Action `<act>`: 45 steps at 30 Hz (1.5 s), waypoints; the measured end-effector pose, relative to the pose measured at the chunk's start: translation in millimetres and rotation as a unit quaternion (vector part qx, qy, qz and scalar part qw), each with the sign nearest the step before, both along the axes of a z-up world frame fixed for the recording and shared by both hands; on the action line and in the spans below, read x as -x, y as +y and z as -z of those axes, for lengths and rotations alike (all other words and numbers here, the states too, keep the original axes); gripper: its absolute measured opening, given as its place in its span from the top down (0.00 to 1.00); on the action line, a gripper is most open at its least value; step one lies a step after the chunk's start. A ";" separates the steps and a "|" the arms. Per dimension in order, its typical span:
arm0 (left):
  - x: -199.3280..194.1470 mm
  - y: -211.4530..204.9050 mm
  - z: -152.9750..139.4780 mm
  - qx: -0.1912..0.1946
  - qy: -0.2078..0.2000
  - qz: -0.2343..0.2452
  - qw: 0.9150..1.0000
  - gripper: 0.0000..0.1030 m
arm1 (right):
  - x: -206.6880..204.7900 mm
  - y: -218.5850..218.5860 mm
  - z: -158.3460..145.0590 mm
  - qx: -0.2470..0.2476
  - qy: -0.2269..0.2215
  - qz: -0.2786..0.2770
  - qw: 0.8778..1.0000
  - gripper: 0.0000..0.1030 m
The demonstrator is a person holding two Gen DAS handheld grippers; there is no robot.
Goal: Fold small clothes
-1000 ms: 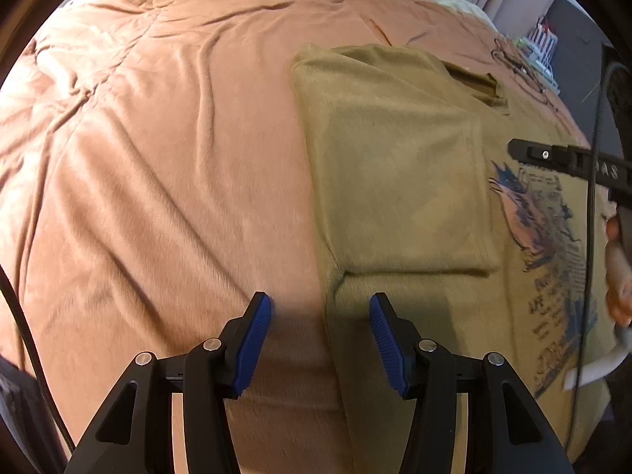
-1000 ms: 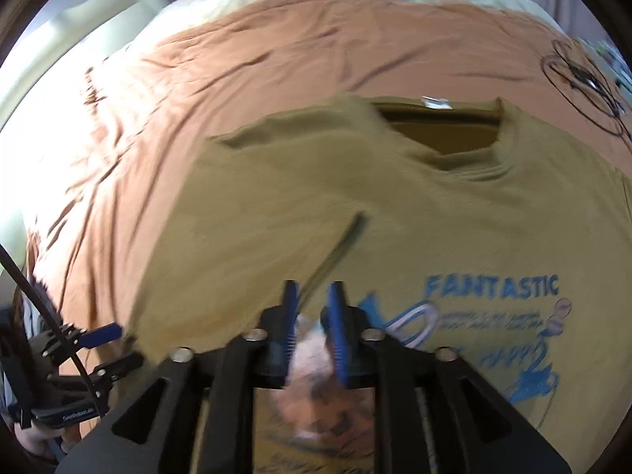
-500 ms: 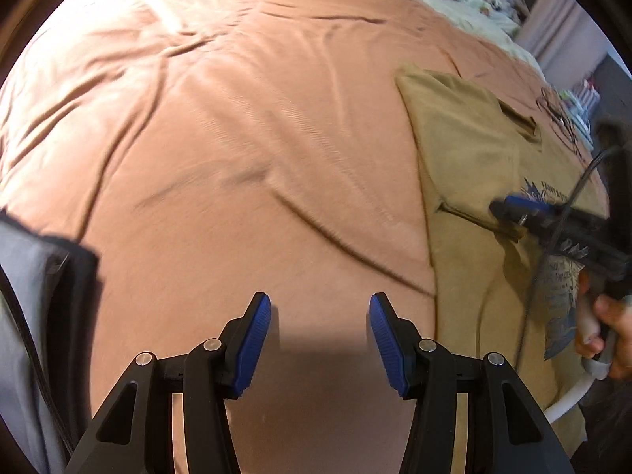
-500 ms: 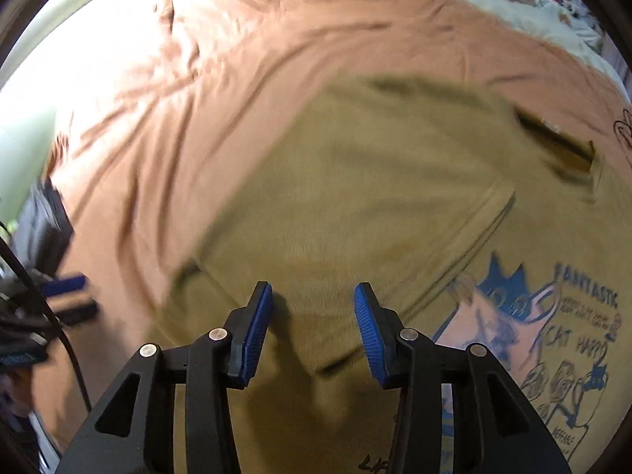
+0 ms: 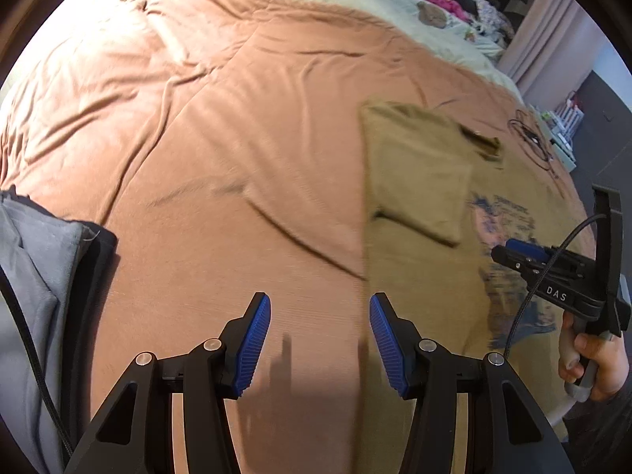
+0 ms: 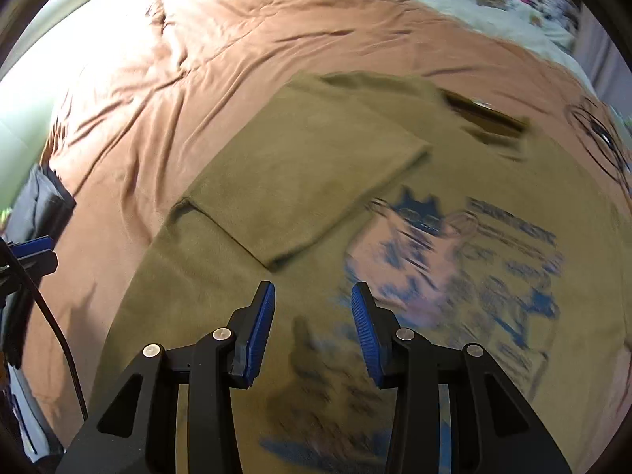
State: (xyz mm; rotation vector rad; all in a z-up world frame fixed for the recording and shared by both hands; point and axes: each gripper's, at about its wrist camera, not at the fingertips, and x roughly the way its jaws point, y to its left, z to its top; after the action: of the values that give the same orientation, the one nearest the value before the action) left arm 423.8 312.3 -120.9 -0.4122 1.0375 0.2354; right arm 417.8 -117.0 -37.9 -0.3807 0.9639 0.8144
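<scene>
An olive T-shirt (image 6: 245,276) with a blue and pink print (image 6: 466,260) lies flat on the salmon bedspread (image 5: 197,158). Its left sleeve (image 6: 312,181) is folded inward over the chest. My right gripper (image 6: 313,316) hovers open above the shirt's lower middle, nothing between its blue pads. In the left wrist view the same T-shirt (image 5: 418,181) lies to the right. My left gripper (image 5: 320,331) stands open over bare bedspread just left of the shirt's edge. The right gripper (image 5: 525,254) shows there too, held in a hand (image 5: 592,359).
A folded grey garment (image 5: 35,276) lies at the bed's left edge. A cream blanket (image 5: 355,4) and a heap of pink and patterned clothes (image 5: 446,0) sit at the far end. A thin black cord (image 5: 533,142) lies beyond the shirt's collar.
The right gripper let go of the folded sleeve, opened and drew back over the shirt's lower part. The left gripper pulled away leftward and up, off the shirt onto bare bedspread.
</scene>
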 end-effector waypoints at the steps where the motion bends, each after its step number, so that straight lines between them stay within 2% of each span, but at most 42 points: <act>1: -0.6 -4.3 -4.3 -0.002 -0.001 0.004 1.000 0.47 | -0.5 -10.9 -4.1 -0.004 0.003 0.005 1.000 0.63; 5: -1.6 -31.4 -22.4 -0.005 -0.008 0.020 1.000 0.47 | 3.7 -54.9 -26.1 -0.016 0.006 0.029 0.999 0.63; 6: -1.6 -37.1 -26.1 -0.005 -0.009 0.023 1.000 0.47 | 3.0 -69.3 -34.9 -0.020 0.007 0.039 0.999 0.58; 7: -1.8 -45.3 -31.6 -0.007 -0.011 0.027 1.000 0.45 | 1.6 -80.4 -40.3 -0.025 0.010 0.046 0.999 0.45; 9: -3.9 -59.7 -41.6 -0.012 -0.017 0.036 0.999 0.38 | 2.8 -104.4 -55.0 -0.030 0.001 0.062 0.998 0.29; 14: -9.8 -93.7 -66.7 -0.030 -0.040 0.048 0.998 0.09 | 6.9 -152.1 -83.7 -0.034 -0.020 0.088 0.995 0.17; 17: -14.9 -113.7 -79.2 -0.036 -0.051 0.055 0.997 0.01 | 11.3 -180.6 -98.6 -0.038 -0.028 0.105 0.993 0.11; 19: -20.3 -128.0 -85.5 -0.038 -0.054 0.064 0.996 0.01 | 12.2 -200.9 -106.7 -0.042 -0.032 0.117 0.992 0.01; 23: -31.4 -156.5 -94.2 -0.041 -0.057 0.081 0.994 0.01 | 18.1 -246.1 -120.0 -0.046 -0.035 0.141 0.988 0.00; 28: -50.5 -193.7 -98.2 -0.037 -0.059 0.107 0.992 0.01 | 18.1 -282.6 -124.1 -0.043 -0.032 0.163 0.985 0.00; 33: -72.1 -231.8 -98.4 -0.053 -0.059 0.139 0.987 0.01 | 11.5 -324.7 -128.4 -0.053 -0.037 0.190 0.980 0.00; 38: -98.3 -264.7 -95.6 -0.037 -0.068 0.171 0.982 0.01 | 0.6 -358.0 -121.5 -0.058 -0.046 0.206 0.976 0.00; 42: -124.8 -290.6 -86.4 -0.036 -0.072 0.193 0.978 0.01 | -12.5 -383.3 -109.0 -0.070 -0.036 0.226 0.971 0.00; 45: -149.6 -308.4 -73.7 -0.024 -0.065 0.211 0.975 0.08 | -29.3 -404.6 -97.7 -0.075 -0.024 0.246 0.966 0.02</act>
State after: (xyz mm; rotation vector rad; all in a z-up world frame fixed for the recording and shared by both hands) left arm 573.5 3.9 -47.2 -0.1523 0.9635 -0.1461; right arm 447.1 -521.6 59.8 -0.0215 0.8922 0.4173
